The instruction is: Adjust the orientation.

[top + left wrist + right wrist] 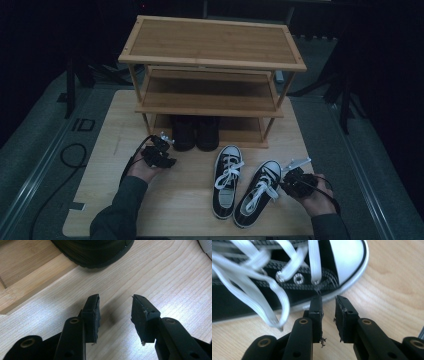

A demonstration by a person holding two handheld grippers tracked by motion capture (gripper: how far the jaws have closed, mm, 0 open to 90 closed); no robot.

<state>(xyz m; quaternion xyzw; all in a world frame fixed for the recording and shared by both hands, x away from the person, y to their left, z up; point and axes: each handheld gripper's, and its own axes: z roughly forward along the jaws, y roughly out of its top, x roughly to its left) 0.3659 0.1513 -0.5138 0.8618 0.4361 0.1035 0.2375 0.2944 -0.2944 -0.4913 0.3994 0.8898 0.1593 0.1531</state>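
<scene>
**Two grippers at a shoe rack, sneakers loose on the table**

Nearest the camera, a person's dark sleeves come in from six o'clock. The right gripper (289, 181) sits at about five o'clock on the pale wooden table (100, 200), its jaws parted by a narrow gap and holding nothing — in the right gripper view (328, 305) the tips lie just beside the white sole edge of the right sneaker (258, 192), near its toe cap. That sneaker is black canvas with white laces and lies tilted, toe toward one o'clock. Just beside it, toward the table's middle, stands the left sneaker (226, 181) of the same pair, toe pointing to twelve.

The left gripper (161, 150) hovers at about nine o'clock of the sneakers, well apart from them. Its jaws stand wide and empty over bare wood in the left gripper view (115, 312).

Farther back, a pair of black shoes (196, 134) rests on the bottom shelf of a bamboo shoe rack (212, 42) — three tiers, the upper two bare.

Beyond the table the room is dark: grey floor (30, 145), a black cable (72, 155) looping at nine o'clock, and black stand legs (345, 100) at two o'clock.
</scene>
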